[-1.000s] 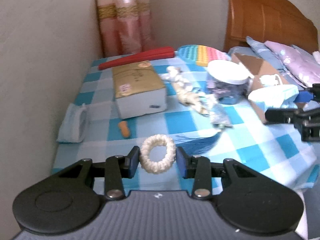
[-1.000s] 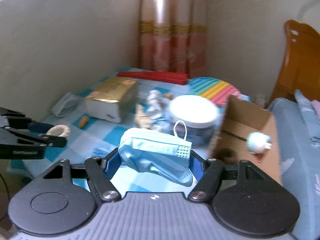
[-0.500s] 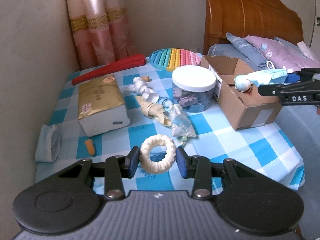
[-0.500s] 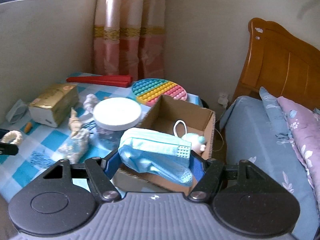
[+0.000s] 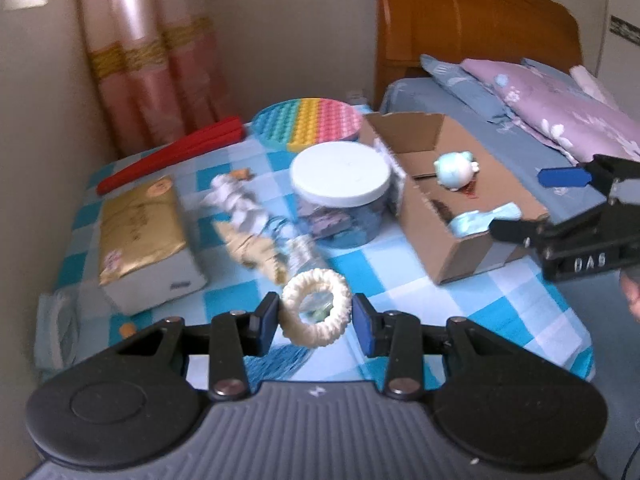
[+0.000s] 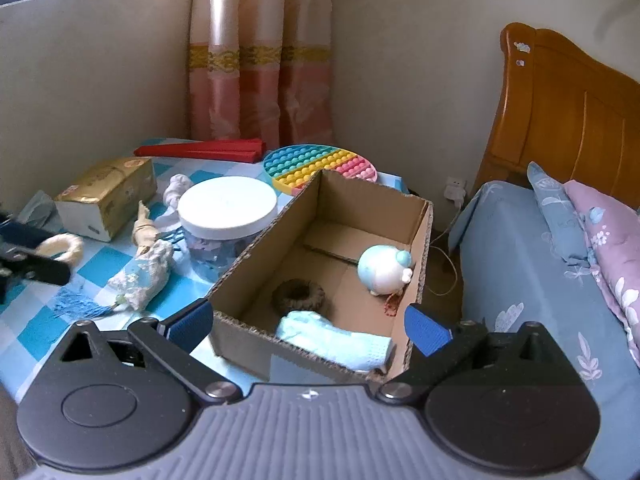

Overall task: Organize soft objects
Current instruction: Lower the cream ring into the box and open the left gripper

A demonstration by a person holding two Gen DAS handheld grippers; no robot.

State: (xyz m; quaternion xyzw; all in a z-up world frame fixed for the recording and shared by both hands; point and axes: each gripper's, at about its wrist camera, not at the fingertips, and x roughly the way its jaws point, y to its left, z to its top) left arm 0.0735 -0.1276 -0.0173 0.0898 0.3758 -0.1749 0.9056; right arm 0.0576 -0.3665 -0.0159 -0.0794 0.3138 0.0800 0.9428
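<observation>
My left gripper (image 5: 316, 320) is shut on a cream scrunchie (image 5: 316, 310) and holds it above the checked tablecloth, left of the cardboard box (image 5: 456, 248). In the right wrist view that scrunchie (image 6: 60, 248) shows at the far left. My right gripper (image 6: 308, 326) hangs over the near end of the box (image 6: 256, 268); its jaws are opening and nothing is pressed between them. A light blue face mask (image 6: 332, 340) lies inside the box below them, beside a dark brown scrunchie (image 6: 298, 296) and a pale blue plush toy (image 6: 384, 270).
A white-lidded jar (image 6: 226, 204) stands against the box's left side. Beyond it are a gold tissue box (image 6: 106, 184), twisted cloth pieces (image 6: 146, 268), a blue tassel (image 6: 80, 308), a rainbow bubble mat (image 6: 316, 162) and a red fan (image 6: 204, 148). A bed (image 6: 540, 280) lies to the right.
The right gripper's jaws have spread and the face mask has dropped from them into the box. The left gripper has carried the cream scrunchie rightward, closer to the box.
</observation>
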